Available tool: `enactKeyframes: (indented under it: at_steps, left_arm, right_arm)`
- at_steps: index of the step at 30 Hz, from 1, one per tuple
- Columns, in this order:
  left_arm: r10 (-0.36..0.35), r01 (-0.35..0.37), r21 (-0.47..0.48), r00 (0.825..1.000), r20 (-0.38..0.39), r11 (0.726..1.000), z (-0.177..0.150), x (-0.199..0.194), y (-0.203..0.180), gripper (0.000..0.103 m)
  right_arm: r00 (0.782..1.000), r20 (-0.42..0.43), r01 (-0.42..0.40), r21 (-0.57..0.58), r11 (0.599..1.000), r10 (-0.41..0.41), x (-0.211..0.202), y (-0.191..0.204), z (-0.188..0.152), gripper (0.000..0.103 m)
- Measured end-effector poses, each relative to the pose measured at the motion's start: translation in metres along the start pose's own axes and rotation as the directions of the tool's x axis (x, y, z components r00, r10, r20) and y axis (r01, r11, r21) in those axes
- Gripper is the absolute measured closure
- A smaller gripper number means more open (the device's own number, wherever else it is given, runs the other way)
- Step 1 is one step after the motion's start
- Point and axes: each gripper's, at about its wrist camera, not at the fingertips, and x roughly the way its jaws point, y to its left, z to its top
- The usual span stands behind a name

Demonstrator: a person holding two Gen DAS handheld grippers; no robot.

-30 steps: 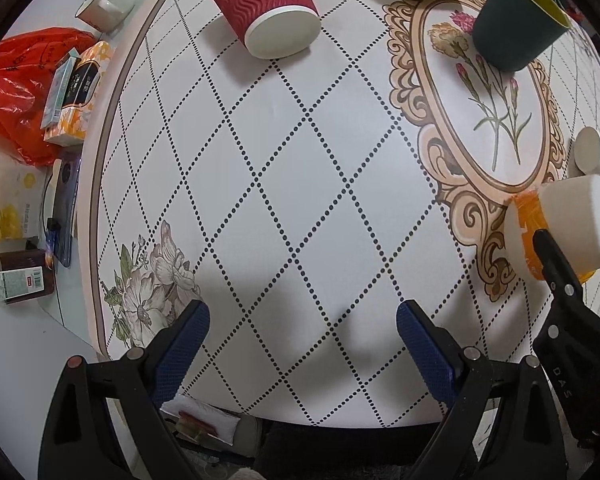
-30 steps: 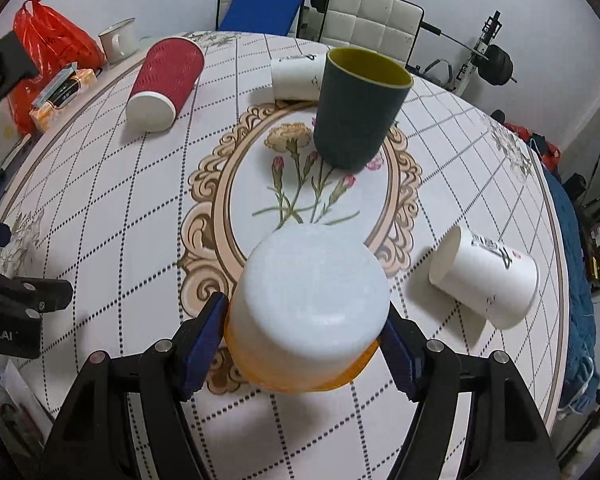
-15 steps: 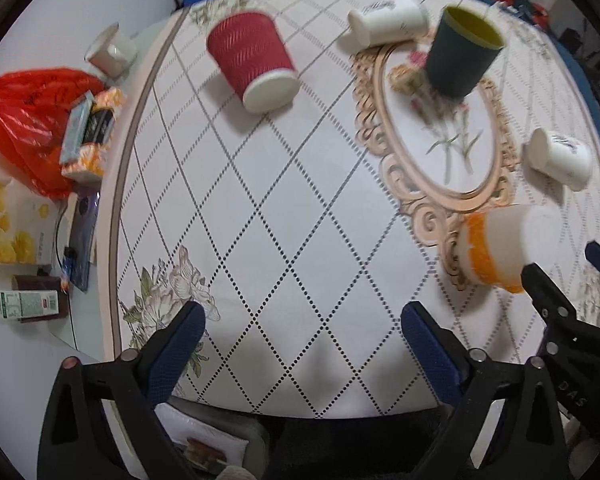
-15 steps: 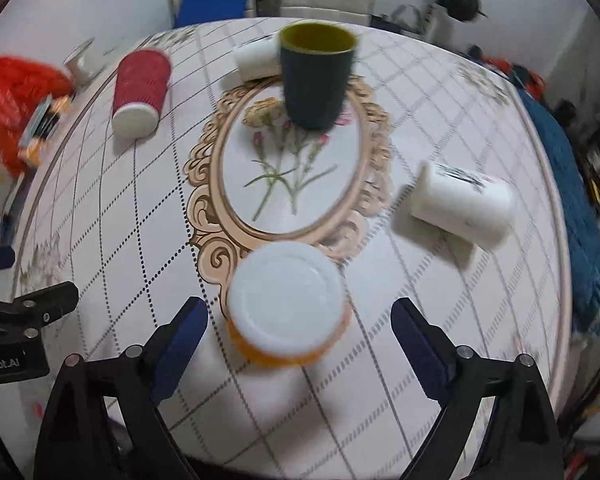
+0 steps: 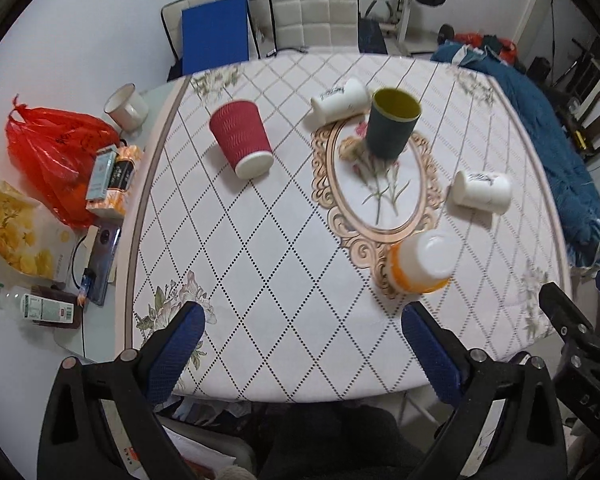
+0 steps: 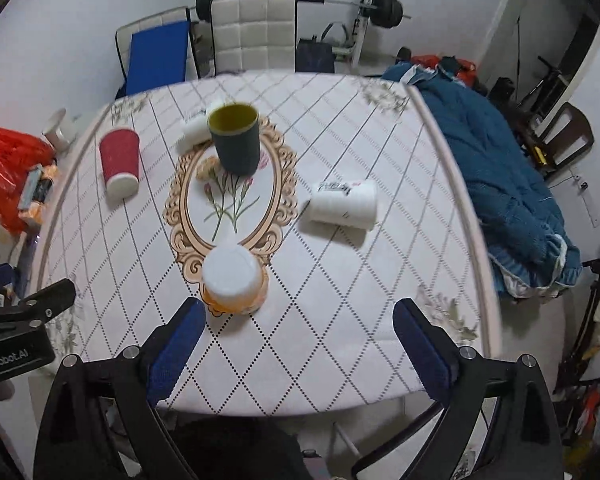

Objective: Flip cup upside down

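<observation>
The orange cup [image 6: 235,280] stands mouth-down on the tabletop [image 6: 340,300], just beyond the right gripper [image 6: 296,344], whose jaws are spread and empty. The left gripper [image 5: 304,348] is likewise spread, holding nothing. With the flip apparently done, the best move is to withdraw straight back, keeping clear of the cup.

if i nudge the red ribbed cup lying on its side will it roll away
Probably. The red ribbed cup lies on its side, so it likely rolls, curving because it tapers. It looks like paper, so probably light and easily shoved. The ribbing may give decent grip.
</observation>
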Motion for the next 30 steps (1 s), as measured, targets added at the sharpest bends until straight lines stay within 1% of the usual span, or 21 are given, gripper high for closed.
enactKeyframes:
  at_steps: [3,6,14,15,18,22,30]
  left_arm:
    - [-0.006,0.007,-0.015,1.000,0.023,1.000,-0.008,-0.023,-0.004,0.002]
    - [-0.001,0.002,-0.018,0.998,0.064,1.000,-0.019,-0.049,-0.008,0.002]
    - [0.011,-0.006,-0.032,0.988,0.154,0.999,-0.050,-0.118,-0.016,0.002]
    - [0.011,-0.006,-0.033,0.986,0.165,0.999,-0.054,-0.127,-0.017,0.002]
    - [0.010,-0.003,-0.037,0.983,0.185,0.999,-0.062,-0.145,-0.019,0.002]
    - [0.011,-0.001,-0.047,0.977,0.214,0.999,-0.072,-0.168,-0.022,0.002]
    - [0.021,-0.007,-0.056,0.966,0.258,0.998,-0.090,-0.200,-0.030,0.002]
  right_arm:
    - [0.999,0.037,-0.019,0.002,1.000,0.019,-0.029,-0.009,-0.001,0.006]
    - [0.998,0.066,-0.019,-0.007,1.000,0.019,-0.056,-0.015,-0.006,0.006]
    - [0.990,0.138,-0.020,-0.027,0.999,0.024,-0.128,-0.030,-0.028,0.006]
    - [0.988,0.151,-0.018,-0.026,0.999,0.022,-0.139,-0.032,-0.032,0.004]
    - [0.984,0.174,-0.036,-0.017,0.999,0.038,-0.163,-0.040,-0.041,0.004]
    - [0.978,0.202,-0.040,-0.020,0.999,0.043,-0.194,-0.049,-0.052,0.004]
    - [0.970,0.226,-0.085,-0.025,0.996,0.088,-0.241,-0.061,-0.067,0.004]
